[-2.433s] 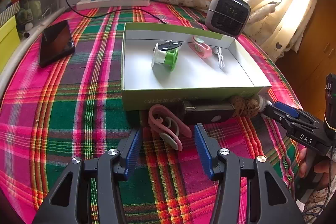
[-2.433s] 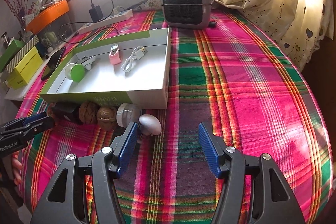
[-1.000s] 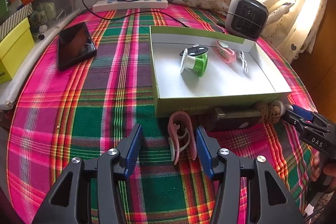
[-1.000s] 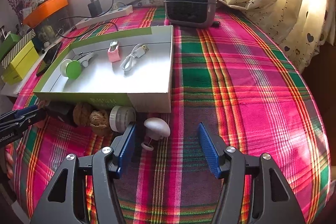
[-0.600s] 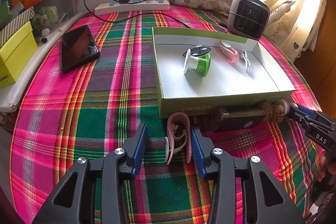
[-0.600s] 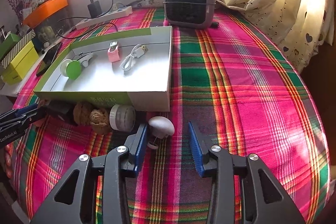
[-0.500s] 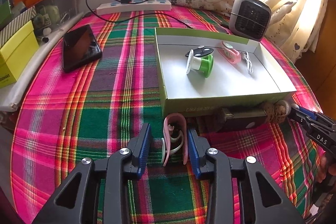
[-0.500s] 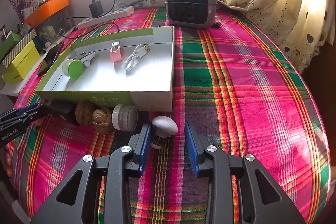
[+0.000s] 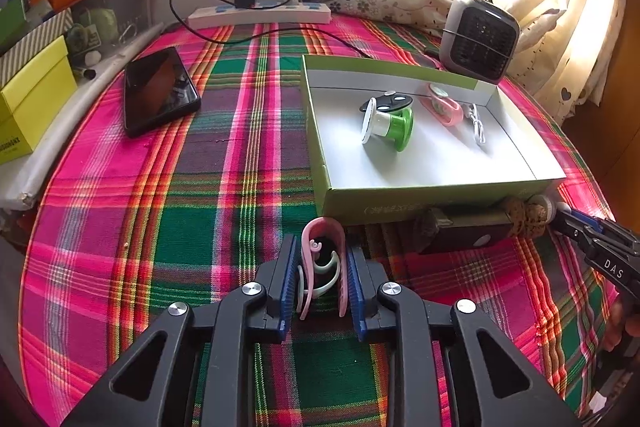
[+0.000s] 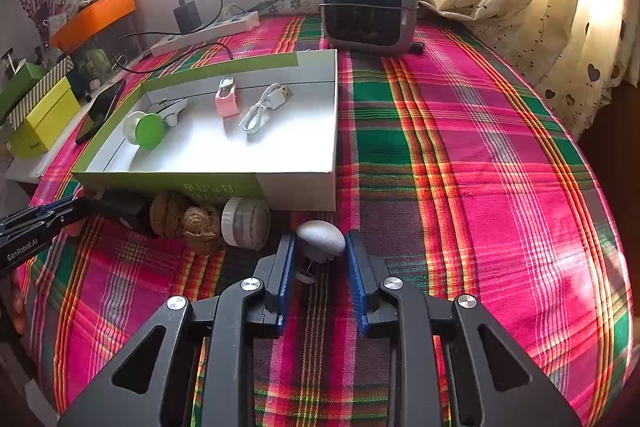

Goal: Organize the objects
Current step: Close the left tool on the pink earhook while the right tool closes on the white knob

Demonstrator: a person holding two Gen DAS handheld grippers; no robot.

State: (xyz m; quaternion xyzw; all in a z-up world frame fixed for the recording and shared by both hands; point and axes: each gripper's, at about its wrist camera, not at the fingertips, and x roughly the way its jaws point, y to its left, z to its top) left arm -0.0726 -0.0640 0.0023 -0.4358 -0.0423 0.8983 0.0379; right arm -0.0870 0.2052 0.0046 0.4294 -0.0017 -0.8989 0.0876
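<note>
While both pickups were in hand, items stood thus. Left: my left gripper was closed on the pink clip, which lay on the plaid cloth just before the green tray. Centre: black case, two walnuts and a white jar lined the tray's front wall. Right: my right gripper was pinching the grey mushroom-shaped piece. Next move, by my judgement: lift both, clear the wall, release inside.
</note>
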